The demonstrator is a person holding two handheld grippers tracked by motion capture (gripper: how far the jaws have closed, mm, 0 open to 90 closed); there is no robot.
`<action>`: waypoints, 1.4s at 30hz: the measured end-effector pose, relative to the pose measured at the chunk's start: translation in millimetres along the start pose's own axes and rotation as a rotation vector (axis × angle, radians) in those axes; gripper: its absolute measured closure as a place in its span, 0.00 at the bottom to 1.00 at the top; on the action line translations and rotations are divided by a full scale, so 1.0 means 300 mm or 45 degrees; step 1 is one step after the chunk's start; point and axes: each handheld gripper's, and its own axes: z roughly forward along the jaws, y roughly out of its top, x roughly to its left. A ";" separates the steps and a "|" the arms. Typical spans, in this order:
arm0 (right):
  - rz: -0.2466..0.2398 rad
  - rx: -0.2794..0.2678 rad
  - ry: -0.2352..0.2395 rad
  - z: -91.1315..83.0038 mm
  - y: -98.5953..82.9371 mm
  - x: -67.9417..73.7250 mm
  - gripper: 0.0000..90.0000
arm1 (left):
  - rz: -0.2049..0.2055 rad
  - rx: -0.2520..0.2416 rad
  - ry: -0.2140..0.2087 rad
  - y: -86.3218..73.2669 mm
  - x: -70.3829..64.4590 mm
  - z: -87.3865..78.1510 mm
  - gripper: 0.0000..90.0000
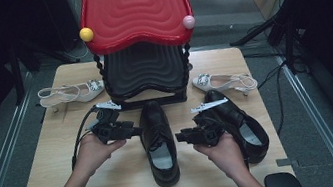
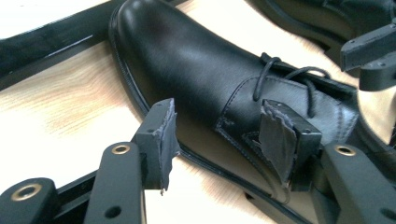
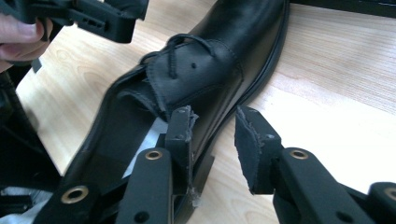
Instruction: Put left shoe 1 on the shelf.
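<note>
A black lace-up shoe [image 1: 160, 145] lies in the middle of the wooden table, toe towards the rack. My left gripper [image 1: 136, 130] meets its left side, open. In the left gripper view the open gripper [image 2: 219, 135] straddles the shoe [image 2: 196, 60] at its side edge below the laces. My right gripper [image 1: 179, 137] is at the shoe's right side, open. In the right gripper view the gripper [image 3: 215, 140] has one finger over the shoe's [image 3: 210, 60] opening and the other outside above the table, with the side wall between them.
A second black shoe [image 1: 240, 122] lies to the right, partly under the right hand. A rack with a red top [image 1: 135, 7] and a black shelf [image 1: 146, 71] stands behind. White heeled sandals [image 1: 71, 93] [image 1: 223, 82] flank it on the table [image 1: 118, 182].
</note>
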 end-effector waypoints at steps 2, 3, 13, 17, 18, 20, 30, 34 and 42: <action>0.012 0.019 0.003 -0.014 0.012 0.014 0.75 | 0.003 0.001 0.006 0.005 -0.005 -0.011 0.50; 0.007 0.032 0.005 -0.019 0.018 0.021 0.74 | 0.009 0.000 0.009 0.007 -0.008 -0.017 0.50; -0.086 0.142 0.037 -0.042 0.065 0.143 0.74 | 0.027 -0.006 0.016 0.040 -0.012 -0.077 0.48; -0.031 0.227 0.050 -0.019 0.073 0.180 0.73 | 0.044 -0.014 0.016 0.046 -0.010 -0.096 0.48; -0.031 0.227 0.050 -0.019 0.073 0.180 0.73 | 0.044 -0.014 0.016 0.046 -0.010 -0.096 0.48; 0.008 0.268 0.065 -0.005 0.079 0.199 0.73 | 0.047 -0.015 0.019 0.047 -0.009 -0.102 0.48; 0.016 0.395 0.089 0.133 0.096 0.244 0.71 | 0.048 -0.051 0.045 0.057 -0.001 -0.137 0.48; 0.002 0.434 0.062 0.183 0.097 0.261 0.71 | 0.040 -0.060 0.049 0.057 0.003 -0.141 0.48; 0.027 0.506 0.007 0.274 0.093 0.271 0.72 | 0.033 -0.065 0.046 0.057 0.010 -0.147 0.48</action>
